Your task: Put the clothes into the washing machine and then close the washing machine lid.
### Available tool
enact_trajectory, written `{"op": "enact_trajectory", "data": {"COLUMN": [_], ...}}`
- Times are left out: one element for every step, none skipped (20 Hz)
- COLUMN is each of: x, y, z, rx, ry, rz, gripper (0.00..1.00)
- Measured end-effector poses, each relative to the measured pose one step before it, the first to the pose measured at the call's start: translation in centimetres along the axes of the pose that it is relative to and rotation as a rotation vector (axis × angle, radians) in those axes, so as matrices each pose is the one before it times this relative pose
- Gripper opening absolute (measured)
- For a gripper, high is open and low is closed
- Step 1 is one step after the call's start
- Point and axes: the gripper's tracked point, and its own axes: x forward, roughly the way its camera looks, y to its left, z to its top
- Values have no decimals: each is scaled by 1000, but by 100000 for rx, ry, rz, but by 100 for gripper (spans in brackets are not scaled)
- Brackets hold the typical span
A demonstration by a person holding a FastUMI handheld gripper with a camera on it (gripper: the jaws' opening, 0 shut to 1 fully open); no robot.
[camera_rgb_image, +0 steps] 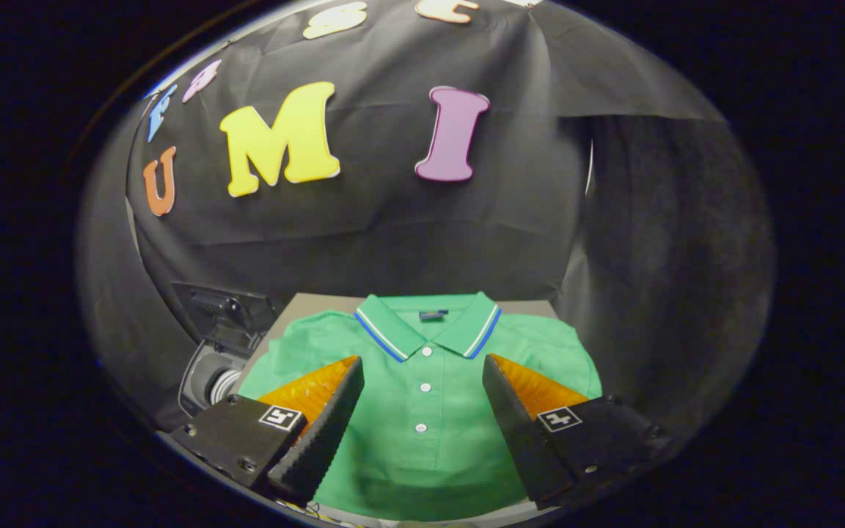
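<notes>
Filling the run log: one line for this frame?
gripper: open, above shirt | shirt: flat on table | washer: lid open, beside table

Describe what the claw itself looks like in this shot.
The claw has two wedge-shaped fingers with ribbed inner faces, standing apart and open over a green polo shirt. Each sits on a blocky housing fastened with small screws, and each housing carries a square white-bordered marker tag.

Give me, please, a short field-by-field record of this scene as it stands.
shirt: green polo, lying flat on the table, collar away from the gripper
gripper: open, fingers apart above the shirt, not touching it as far as can be seen
washer: beside the table, lid raised
task state: shirt not yet picked up
</notes>
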Motion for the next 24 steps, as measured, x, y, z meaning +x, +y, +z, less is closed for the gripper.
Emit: {"op": "enact_trajectory", "data": {"x": [498, 392, 391, 472, 284, 311, 248, 241, -34, -33, -69, 73, -84, 41, 91, 62, 115, 27, 70, 240, 2, 220, 94, 564], "y": [-35, -98, -63, -23, -75, 33, -102, -176, 176, 72, 187, 122, 16, -113, -145, -88, -48, 77, -19, -68, -223, -62, -312, 18], "z": [-587, -428, -327, -599, -623, -330, -438, -378, -116, 113, -105, 95, -67, 131, -38, 122, -314, -3, 191, 229, 324, -31, 455, 21], "rx": [90, -160, 80, -358, -587, -144, -572, -1042, -1190, -1426, -229, -129, 2047, 1954, 514, 131, -490, -644, -245, 703, -184, 618, 862, 1599], "ry": [2699, 1961, 1815, 2006, 2391, 1384, 1721, 1908, 1098, 941, 1205, 1438, 1136, 2, 140, 190, 357, 905, 579, -250, -565, -1862, -1557, -1776], "rz": [-776, -486, -528, -289, -491, -341, -1025, -1180, 742, 192, 920, 1419, 721, 99, -58, -116, -301, 306, 217, 8, 407, 467, -344, 338], "gripper": [100, 100, 100, 99, 99, 98, 98, 96, 95, 94, 93, 92, 90, 89, 89, 87, 86, 86, 85, 76, 66, 55, 45, 34]}}
